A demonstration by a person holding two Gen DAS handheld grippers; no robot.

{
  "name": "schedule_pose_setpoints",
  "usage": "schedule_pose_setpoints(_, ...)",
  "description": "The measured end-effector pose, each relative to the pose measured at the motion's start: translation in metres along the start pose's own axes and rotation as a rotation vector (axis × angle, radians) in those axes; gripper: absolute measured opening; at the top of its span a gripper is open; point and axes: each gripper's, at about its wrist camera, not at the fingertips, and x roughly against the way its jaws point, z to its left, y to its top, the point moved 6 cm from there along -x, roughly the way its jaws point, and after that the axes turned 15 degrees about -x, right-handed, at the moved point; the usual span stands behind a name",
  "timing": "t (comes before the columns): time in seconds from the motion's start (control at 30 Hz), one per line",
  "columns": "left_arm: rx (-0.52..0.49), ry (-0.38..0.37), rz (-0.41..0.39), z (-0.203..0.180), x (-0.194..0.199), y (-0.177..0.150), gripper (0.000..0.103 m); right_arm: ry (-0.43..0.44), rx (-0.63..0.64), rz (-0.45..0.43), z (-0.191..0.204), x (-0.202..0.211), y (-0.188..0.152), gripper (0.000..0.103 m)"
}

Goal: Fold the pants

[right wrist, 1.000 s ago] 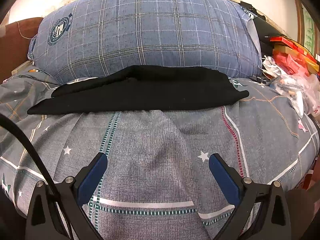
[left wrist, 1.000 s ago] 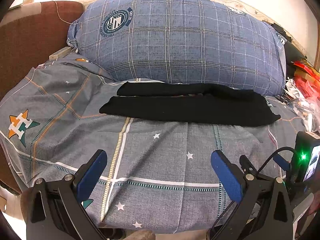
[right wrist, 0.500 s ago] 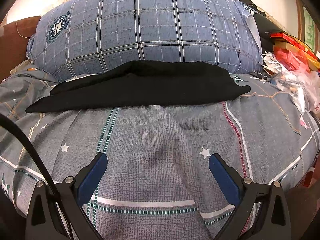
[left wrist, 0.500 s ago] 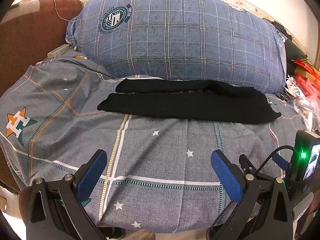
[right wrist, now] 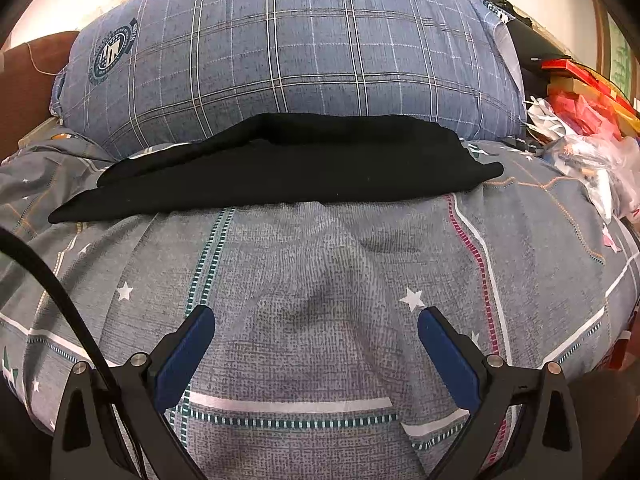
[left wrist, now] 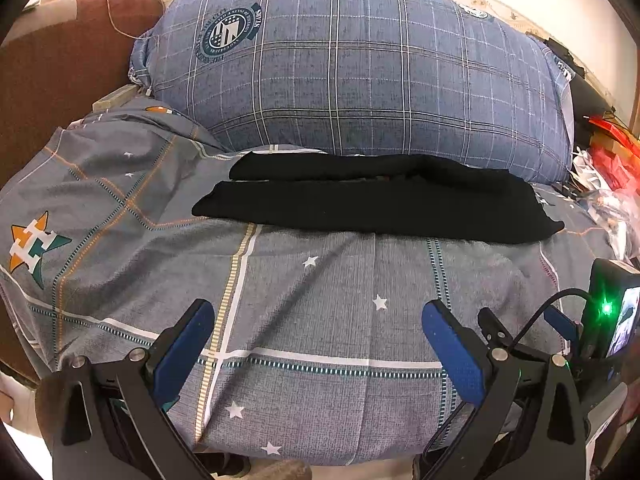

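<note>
Your left gripper point(left wrist: 316, 344) and right gripper point(right wrist: 316, 340), fingers wide and empty, face long black knit pants point(left wrist: 372, 206) point(right wrist: 288, 168) below the plaid pillow point(left wrist: 360, 76).

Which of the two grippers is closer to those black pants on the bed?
Right, seemingly. The black pants loom larger ahead of the right gripper; the left gripper sits farther back. Neither touches them.

Bed point(left wrist: 320, 320) covered by grey sheet point(right wrist: 320, 280) with stars, striped lines and a star logo at the left. Directly on sheet: black pants point(left wrist: 376, 208), laid flat lengthwise, legs toward the left, far edge touching large blue plaid pillow point(left wrist: 352, 76) at the head. Clutter of plastic bags point(right wrist: 600, 168) at right edge, near pants end. Sheet lightly wrinkled in front.
</note>
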Motion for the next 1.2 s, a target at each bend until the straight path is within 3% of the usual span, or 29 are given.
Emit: schedule_pose_setpoints(1.2, 0.046, -0.014, 0.105, 0.011, -0.034, -0.019, 0.103, -0.013, 0.021, 0.015, 0.000, -0.010, -0.007, 0.103)
